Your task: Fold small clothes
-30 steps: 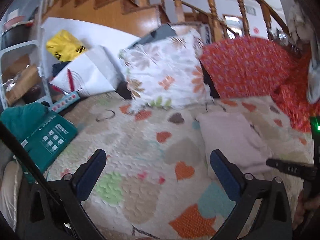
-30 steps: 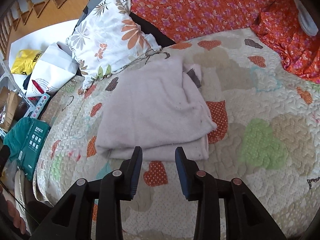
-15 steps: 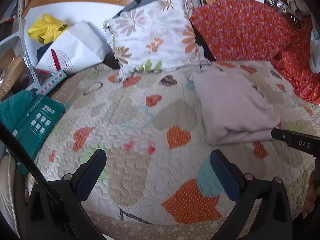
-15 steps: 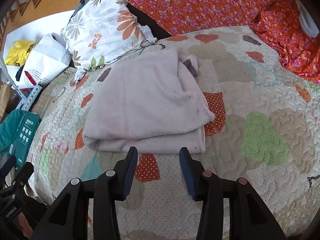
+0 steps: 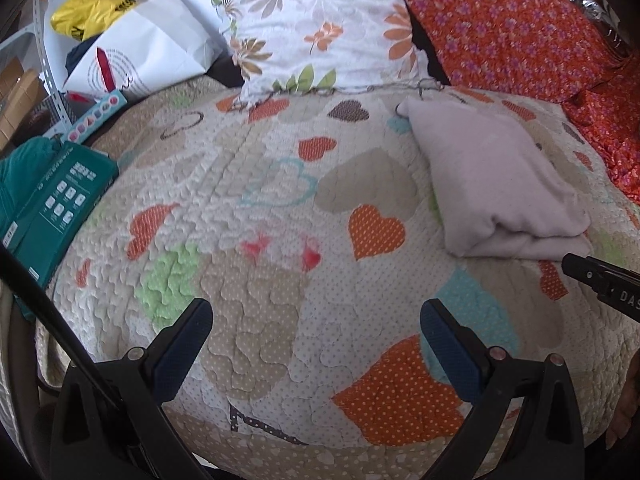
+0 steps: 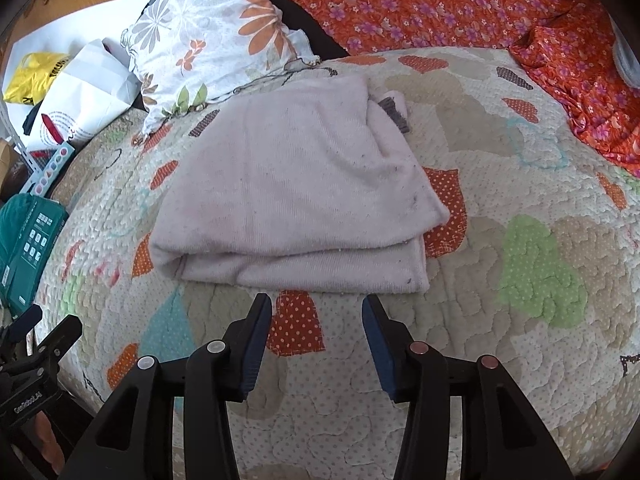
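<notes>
A pale pink garment (image 6: 296, 196) lies folded in a thick rectangle on the heart-patterned quilt (image 6: 520, 320). It also shows at the right of the left wrist view (image 5: 496, 184). My right gripper (image 6: 317, 314) is open and empty, hovering just in front of the garment's near folded edge, not touching it. My left gripper (image 5: 316, 320) is wide open and empty over bare quilt (image 5: 256, 208), left of the garment. The right gripper's tip (image 5: 600, 280) shows at the right edge of the left wrist view.
A floral white pillow (image 6: 216, 36) and orange flowered cushions (image 6: 420, 0) lie behind the garment. A teal box (image 5: 52, 208), a white paper bag (image 5: 140, 48) and a yellow bag (image 5: 88, 12) sit at the left edge of the bed.
Both grippers pulled back and tilted down toward the bed. The right gripper's jaws opened wider. The garment has not moved.
</notes>
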Demonstrator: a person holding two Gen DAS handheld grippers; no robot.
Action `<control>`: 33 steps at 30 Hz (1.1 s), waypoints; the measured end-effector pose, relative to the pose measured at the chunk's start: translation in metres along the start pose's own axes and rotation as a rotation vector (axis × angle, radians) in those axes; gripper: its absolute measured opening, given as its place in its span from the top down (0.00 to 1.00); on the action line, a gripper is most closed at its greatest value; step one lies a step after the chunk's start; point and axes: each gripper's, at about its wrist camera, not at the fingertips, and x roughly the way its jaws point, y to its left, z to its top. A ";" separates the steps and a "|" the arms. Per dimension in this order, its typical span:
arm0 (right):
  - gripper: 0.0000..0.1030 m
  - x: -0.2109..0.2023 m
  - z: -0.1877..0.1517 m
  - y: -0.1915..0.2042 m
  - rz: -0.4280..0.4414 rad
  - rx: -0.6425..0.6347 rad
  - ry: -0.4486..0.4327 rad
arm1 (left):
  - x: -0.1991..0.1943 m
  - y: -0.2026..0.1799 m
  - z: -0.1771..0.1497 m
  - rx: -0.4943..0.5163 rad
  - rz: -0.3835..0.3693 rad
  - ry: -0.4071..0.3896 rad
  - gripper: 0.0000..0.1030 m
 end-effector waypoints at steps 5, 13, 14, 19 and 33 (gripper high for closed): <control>0.50 0.005 -0.001 0.001 -0.006 -0.004 0.011 | 0.016 0.003 -0.003 -0.015 -0.019 0.054 0.00; 0.50 0.011 -0.002 -0.002 -0.008 0.010 0.029 | 0.041 0.005 -0.012 -0.023 -0.025 0.133 0.00; 0.49 0.013 -0.003 -0.002 -0.009 0.011 0.034 | 0.044 0.006 -0.014 -0.025 -0.027 0.145 0.00; 0.47 0.017 -0.003 0.000 -0.016 0.000 0.040 | 0.058 0.009 -0.019 -0.049 -0.046 0.196 0.00; 0.37 0.025 -0.005 0.013 -0.068 -0.094 0.032 | 0.063 0.013 -0.020 -0.090 -0.061 0.175 0.00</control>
